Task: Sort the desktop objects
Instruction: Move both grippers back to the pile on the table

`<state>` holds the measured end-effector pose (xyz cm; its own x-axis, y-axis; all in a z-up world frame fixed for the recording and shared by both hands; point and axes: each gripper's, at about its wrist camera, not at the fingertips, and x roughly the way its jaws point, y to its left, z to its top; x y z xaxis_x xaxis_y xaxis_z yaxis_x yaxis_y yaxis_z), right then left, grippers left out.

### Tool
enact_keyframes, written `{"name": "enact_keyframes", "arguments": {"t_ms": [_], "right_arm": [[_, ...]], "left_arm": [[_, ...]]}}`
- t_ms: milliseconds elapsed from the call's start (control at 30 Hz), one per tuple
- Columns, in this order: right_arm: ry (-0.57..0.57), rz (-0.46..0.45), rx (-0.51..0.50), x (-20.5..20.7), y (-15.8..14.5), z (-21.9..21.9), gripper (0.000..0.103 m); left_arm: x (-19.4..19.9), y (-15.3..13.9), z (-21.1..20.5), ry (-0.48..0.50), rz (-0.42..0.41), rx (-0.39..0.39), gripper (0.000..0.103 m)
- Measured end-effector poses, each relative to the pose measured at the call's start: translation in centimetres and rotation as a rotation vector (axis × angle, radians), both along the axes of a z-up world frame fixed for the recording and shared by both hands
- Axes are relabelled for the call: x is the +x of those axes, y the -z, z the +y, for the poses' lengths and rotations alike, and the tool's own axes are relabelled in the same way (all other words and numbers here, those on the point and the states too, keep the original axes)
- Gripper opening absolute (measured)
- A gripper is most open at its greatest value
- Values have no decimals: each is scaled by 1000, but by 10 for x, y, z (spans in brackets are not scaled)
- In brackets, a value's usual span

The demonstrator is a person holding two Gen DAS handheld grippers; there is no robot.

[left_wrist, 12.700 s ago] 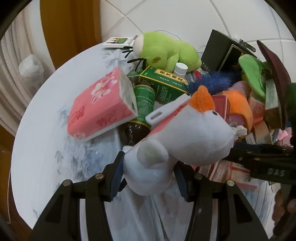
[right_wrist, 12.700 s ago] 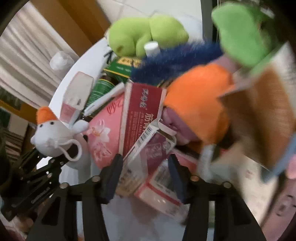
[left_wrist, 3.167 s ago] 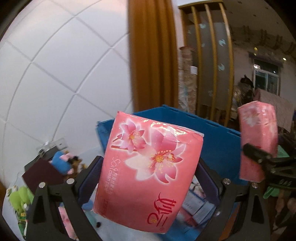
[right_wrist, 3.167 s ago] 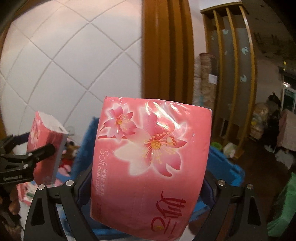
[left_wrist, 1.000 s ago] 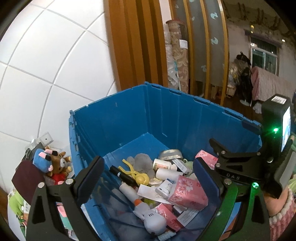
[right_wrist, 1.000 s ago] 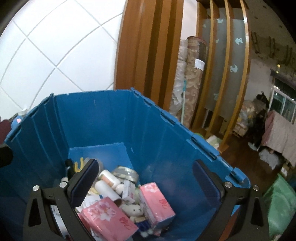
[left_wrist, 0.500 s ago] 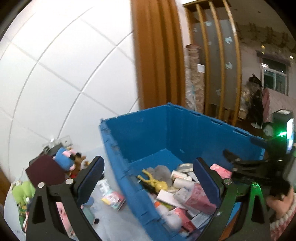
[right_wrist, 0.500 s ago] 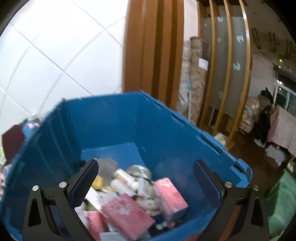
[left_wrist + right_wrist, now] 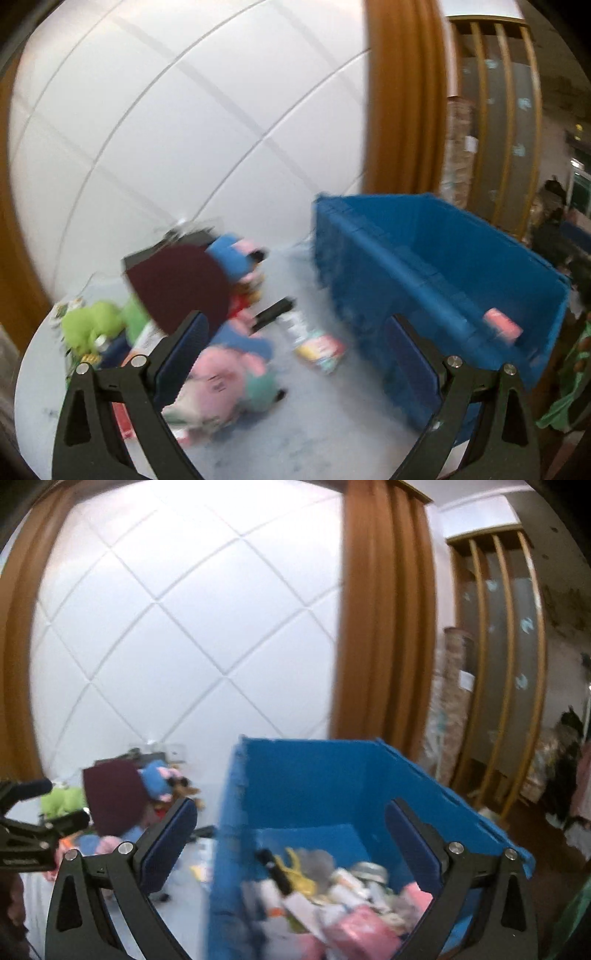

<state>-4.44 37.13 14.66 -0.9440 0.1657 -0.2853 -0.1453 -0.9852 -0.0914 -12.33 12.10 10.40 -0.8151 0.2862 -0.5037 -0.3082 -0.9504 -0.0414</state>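
A crate (image 9: 436, 258) stands on the worktop (image 9: 314, 424), right of a heap of toys (image 9: 221, 369). Packets (image 9: 354, 930) lie inside the crate. A wall (image 9: 184, 129) rises behind.

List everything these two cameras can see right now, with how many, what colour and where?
Crate: one, blue, on the right of the table.
Sorted items: many, mixed colours, blurred, inside the crate.
Tissue pack: one seen clearly, pink, in the crate.
Green plush: one, lime green, far left of the table.
Pink plush: one, pink, on the table near the left gripper.
Dark red flat piece: one, maroon, atop the table pile.
Blue plush: one, blue and pink, behind it.
Table: one, pale grey.
Left gripper: black, open, empty.
Right gripper: black, open, empty.
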Motion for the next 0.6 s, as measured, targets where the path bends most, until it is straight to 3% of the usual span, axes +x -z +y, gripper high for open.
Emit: {"name": "enact_keyframes", "arguments": {"t_ms": [233,400,600], "right_arm": [[-103,-50,1,-32,12,-90,103],[-171,-129,-36,-59,45,-132,103],[-175,-239,-106,-91,97,-150,103]], "left_arm": [[-24,51,-120,-183,-135,-11,98],[-43,112,-199,-334,-237,-36,98],[-60,184,-271,-480,-362,-27,98]]}}
